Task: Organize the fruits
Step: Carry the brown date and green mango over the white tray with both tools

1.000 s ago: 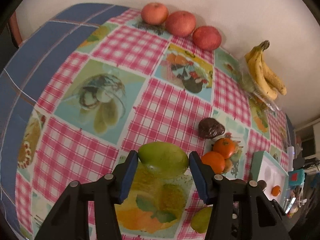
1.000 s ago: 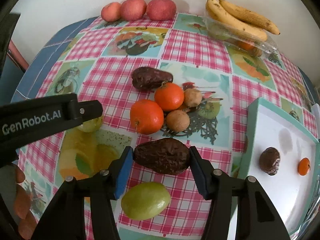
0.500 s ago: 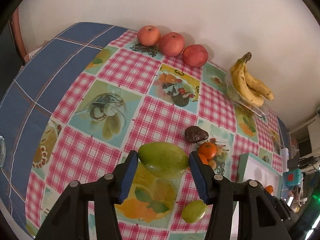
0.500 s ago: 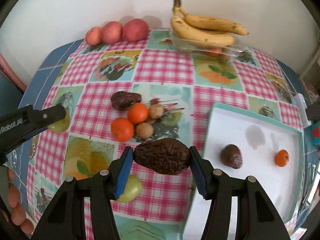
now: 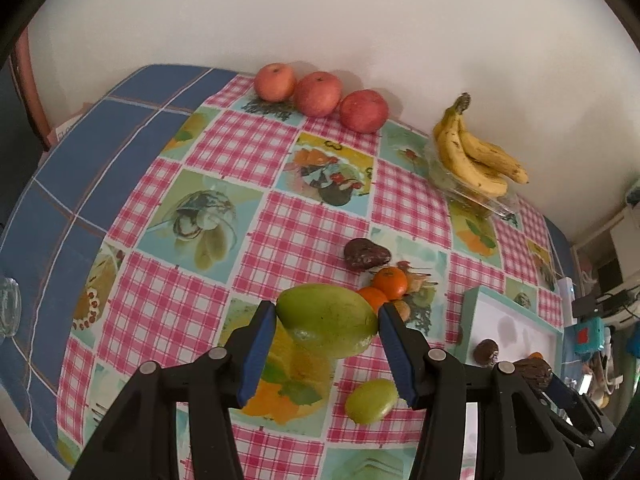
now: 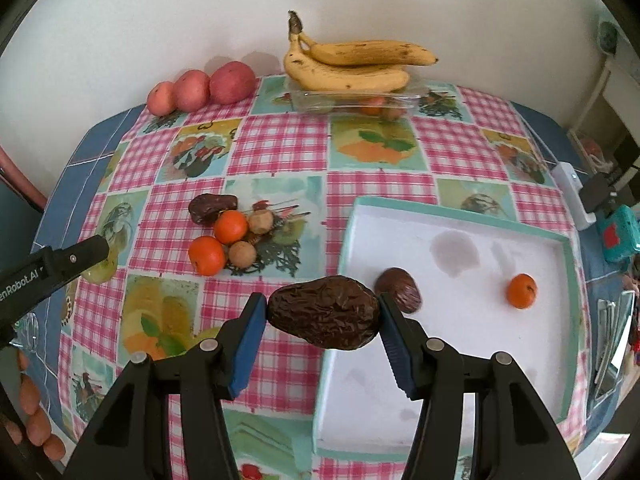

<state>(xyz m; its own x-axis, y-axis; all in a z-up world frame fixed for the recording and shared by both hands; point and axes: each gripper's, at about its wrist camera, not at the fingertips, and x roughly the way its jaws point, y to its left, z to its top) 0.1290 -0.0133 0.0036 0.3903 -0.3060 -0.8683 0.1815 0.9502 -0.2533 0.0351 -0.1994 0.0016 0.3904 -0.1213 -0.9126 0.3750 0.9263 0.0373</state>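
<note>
A: Left wrist view first. What has the left gripper (image 5: 327,322) got?

B: It is clamped on a green mango (image 5: 326,326), long axis running across from pad to pad, lifted clear of the tablecloth (image 5: 192,300). Below it lie a smaller green fruit (image 5: 371,401) and two tangerines (image 5: 390,282) beside a dark wrinkled fruit (image 5: 366,255). The tray (image 5: 516,322) sits off to its right, with one dark fruit (image 5: 486,352) in it.

A: And the other gripper from here?

B: Only its tip shows, low right, over the tray's near edge, carrying something dark. Apples (image 5: 320,94) and bananas (image 5: 472,156) line the wall, far off.

A: Now the right wrist view.

B: The right gripper (image 6: 322,322) is closed on a dark avocado (image 6: 323,312), again lying crosswise between the pads. It hangs just at the tray's (image 6: 460,216) left rim; the white floor lies ahead and to the right, holding a dark fruit (image 6: 400,290) and one tangerine (image 6: 522,290).

A: So which hand is nearer?

B: The right, I'd judge; a short move right and down should put the avocado beside its like. The left must cross farther.

A: Anything seen only here?

B: Two small brown fruits (image 6: 242,254) among the tangerines, the tray's tangerine, and a clear punnet (image 6: 352,100) under the bananas.
</note>
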